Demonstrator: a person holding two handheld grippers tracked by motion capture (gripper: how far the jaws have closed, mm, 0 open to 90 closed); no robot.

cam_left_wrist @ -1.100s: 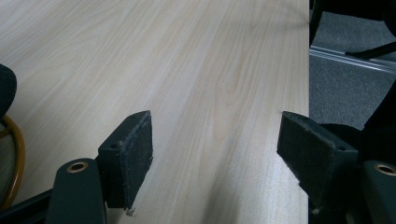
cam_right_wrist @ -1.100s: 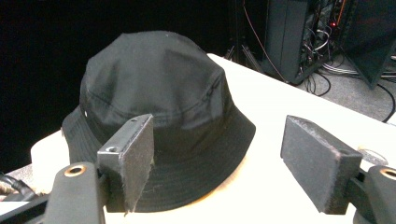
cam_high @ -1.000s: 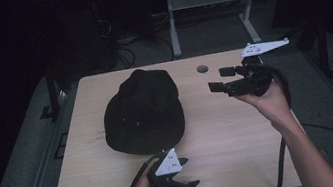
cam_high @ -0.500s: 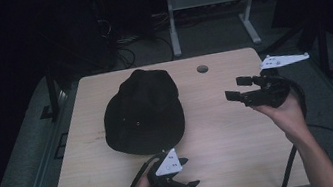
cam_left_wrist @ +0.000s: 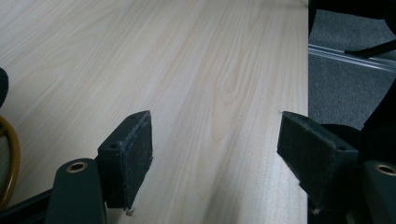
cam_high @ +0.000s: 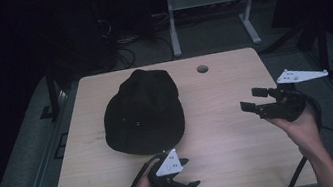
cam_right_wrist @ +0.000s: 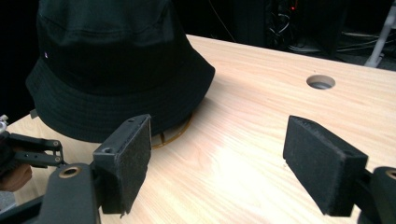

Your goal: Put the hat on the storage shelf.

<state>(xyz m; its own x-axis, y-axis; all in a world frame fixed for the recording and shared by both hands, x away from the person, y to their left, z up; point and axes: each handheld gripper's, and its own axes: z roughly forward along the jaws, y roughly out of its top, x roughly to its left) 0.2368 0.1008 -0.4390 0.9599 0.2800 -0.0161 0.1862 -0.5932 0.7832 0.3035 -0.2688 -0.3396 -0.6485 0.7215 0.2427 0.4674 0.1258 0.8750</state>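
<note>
Pale wood runs across the whole surface (cam_high: 222, 135), a light laminate top with a round cable hole (cam_high: 202, 69) near its far edge. Around it the room is dark, with grey carpet and the legs of another desk behind.

On the left half of the surface sits a black bucket hat (cam_high: 143, 112), crown up, brim spread flat on the wood. From the right gripper view the hat (cam_right_wrist: 116, 70) looks tall and soft, and a thin amber ring (cam_right_wrist: 175, 133) peeks out from under the near edge of its brim, touching the wood.

The right gripper (cam_high: 255, 99) is held up off the surface near the right edge, well apart from the hat, pointing leftward toward it. Its fingers (cam_right_wrist: 130, 163) stand wide apart with nothing between them but bare wood, and its grey three-cornered plate (cam_high: 301, 75) juts out above the hand.

The left gripper (cam_high: 185, 174) hangs low at the near edge, just below the hat's brim, with its own grey plate (cam_high: 169, 163) on top. Its fingers (cam_left_wrist: 130, 154) are likewise spread wide and empty, aimed across open wood toward the surface's right edge, where grey floor shows beyond.
</note>
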